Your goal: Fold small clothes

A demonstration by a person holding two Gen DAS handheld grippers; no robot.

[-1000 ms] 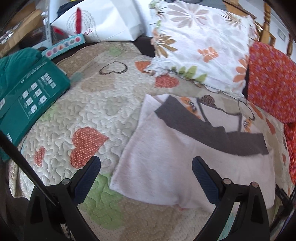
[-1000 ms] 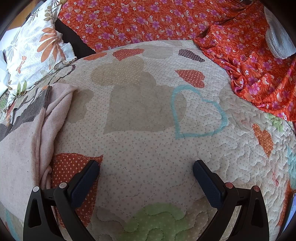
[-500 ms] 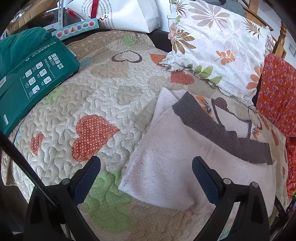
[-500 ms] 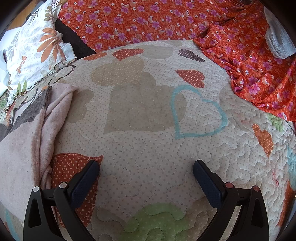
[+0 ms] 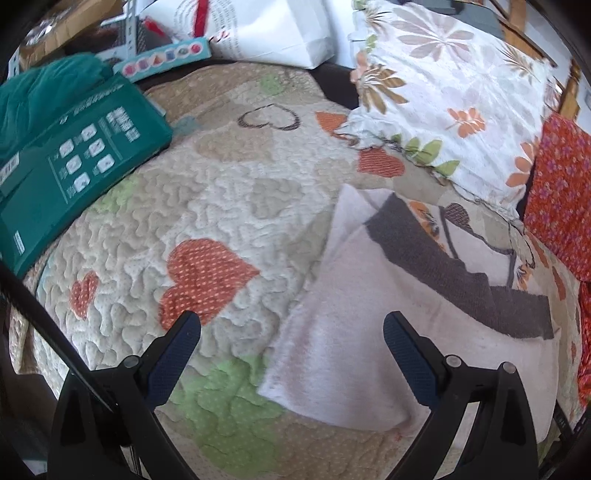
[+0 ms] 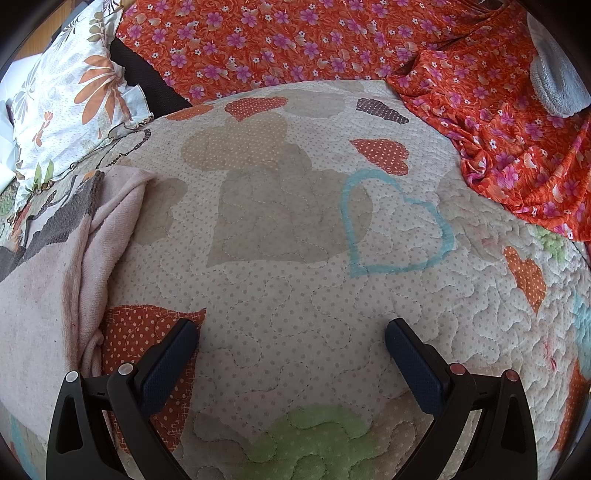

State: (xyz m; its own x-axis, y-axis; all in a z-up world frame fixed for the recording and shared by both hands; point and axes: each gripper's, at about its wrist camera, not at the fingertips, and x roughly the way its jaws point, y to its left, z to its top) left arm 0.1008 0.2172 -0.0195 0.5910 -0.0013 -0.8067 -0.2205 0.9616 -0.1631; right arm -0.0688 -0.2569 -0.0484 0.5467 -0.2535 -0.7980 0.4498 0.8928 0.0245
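Observation:
A small pale pink garment (image 5: 373,306) with a dark grey band (image 5: 443,266) lies flat on the quilted bed cover (image 5: 229,206). My left gripper (image 5: 291,325) is open and empty, hovering over the garment's near left corner. In the right wrist view the garment (image 6: 48,280) lies at the left edge, its side bunched. My right gripper (image 6: 291,332) is open and empty above bare quilt (image 6: 295,229), to the right of the garment.
A floral pillow (image 5: 443,96) lies behind the garment. A green box (image 5: 74,173) and a white bag (image 5: 266,26) sit at the far left. Orange floral cloth (image 6: 369,48) covers the back and right; a grey towel (image 6: 557,81) lies on it.
The left gripper's view has shifted back and forth over the garment's left corner. The right gripper has not moved. Both stay open.

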